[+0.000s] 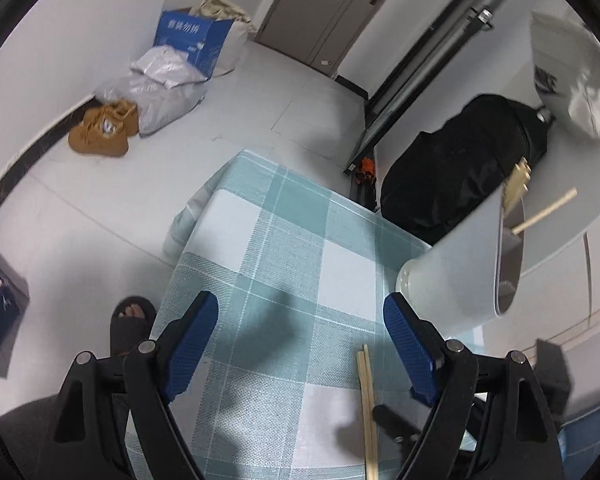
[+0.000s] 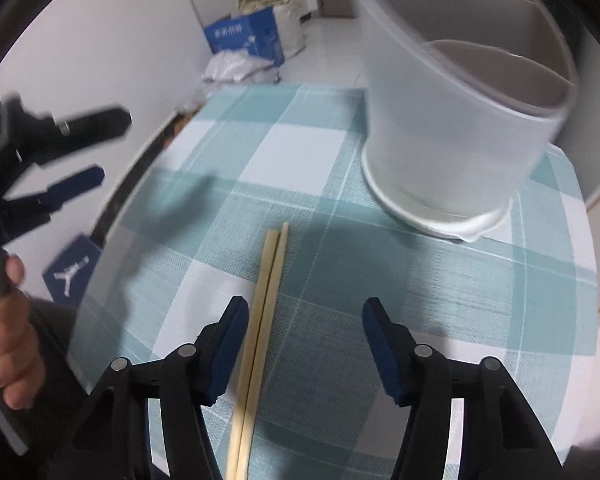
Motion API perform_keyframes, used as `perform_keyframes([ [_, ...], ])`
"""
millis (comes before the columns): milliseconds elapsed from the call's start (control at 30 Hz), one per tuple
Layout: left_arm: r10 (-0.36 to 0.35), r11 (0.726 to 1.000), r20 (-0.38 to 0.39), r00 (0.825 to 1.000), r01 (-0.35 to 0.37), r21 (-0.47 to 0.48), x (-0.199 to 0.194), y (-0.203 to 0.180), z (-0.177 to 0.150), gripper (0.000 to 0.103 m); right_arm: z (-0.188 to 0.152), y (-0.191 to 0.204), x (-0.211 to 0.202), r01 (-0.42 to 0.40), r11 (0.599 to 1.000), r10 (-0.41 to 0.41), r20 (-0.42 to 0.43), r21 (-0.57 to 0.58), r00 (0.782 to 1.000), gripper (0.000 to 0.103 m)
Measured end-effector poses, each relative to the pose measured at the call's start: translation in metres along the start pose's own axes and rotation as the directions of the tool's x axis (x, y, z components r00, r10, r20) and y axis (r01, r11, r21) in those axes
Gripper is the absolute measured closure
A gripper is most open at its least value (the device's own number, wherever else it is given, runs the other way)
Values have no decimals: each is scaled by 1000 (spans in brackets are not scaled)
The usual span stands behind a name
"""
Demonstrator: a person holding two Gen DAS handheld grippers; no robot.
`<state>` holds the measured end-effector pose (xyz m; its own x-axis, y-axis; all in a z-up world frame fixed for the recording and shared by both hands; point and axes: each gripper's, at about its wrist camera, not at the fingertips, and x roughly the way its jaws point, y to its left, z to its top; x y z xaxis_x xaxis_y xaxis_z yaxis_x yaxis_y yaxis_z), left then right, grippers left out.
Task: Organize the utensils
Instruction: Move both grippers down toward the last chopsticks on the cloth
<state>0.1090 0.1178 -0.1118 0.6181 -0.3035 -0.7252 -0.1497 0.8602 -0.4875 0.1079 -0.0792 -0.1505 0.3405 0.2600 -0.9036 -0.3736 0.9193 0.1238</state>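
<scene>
Light: even, cool indoor, moderately bright | Shadows: soft dark patches on checked tablecloth (image 1: 284, 264) | Blur: motion smear on grey utensil holder (image 2: 460, 120) and left gripper (image 2: 96, 152) | Distortion: strong fisheye bending, black vignette at corners

Checked tablecloth (image 2: 320, 152): chopsticks (image 2: 260, 312), holder (image 2: 440, 140)

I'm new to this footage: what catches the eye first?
A pair of wooden chopsticks lies on the teal checked tablecloth, between the right gripper's open blue pads. Beyond them stands a grey divided utensil holder, and the left gripper hangs open nearby.
</scene>
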Motion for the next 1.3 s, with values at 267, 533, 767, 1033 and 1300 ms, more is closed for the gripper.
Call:
perform_keyframes([
  [267, -5, 997, -32, 999, 3, -75, 8, 15, 7, 22, 3, 14, 9, 87, 994, -91, -56, -71, 994, 53],
  [533, -6, 996, -30, 1000, 3, -92, 6, 16, 7, 22, 7, 19, 9, 123, 983, -133, -68, -135, 989, 74],
  [767, 1, 992, -52, 999, -8, -130, 9, 26, 7, 22, 17, 30, 17, 144, 978, -156, -71, -152, 985, 74],
  [1033, 14, 989, -45, 999, -20, -144, 7, 29, 9, 22, 38, 38, 31, 156, 978, -168, -78, -137, 983, 76],
  [1300, 2, 986, -46, 999, -10, -164, 7, 38, 14, 22, 58, 46, 39, 76, 992, -82, -54, -101, 995, 100],
])
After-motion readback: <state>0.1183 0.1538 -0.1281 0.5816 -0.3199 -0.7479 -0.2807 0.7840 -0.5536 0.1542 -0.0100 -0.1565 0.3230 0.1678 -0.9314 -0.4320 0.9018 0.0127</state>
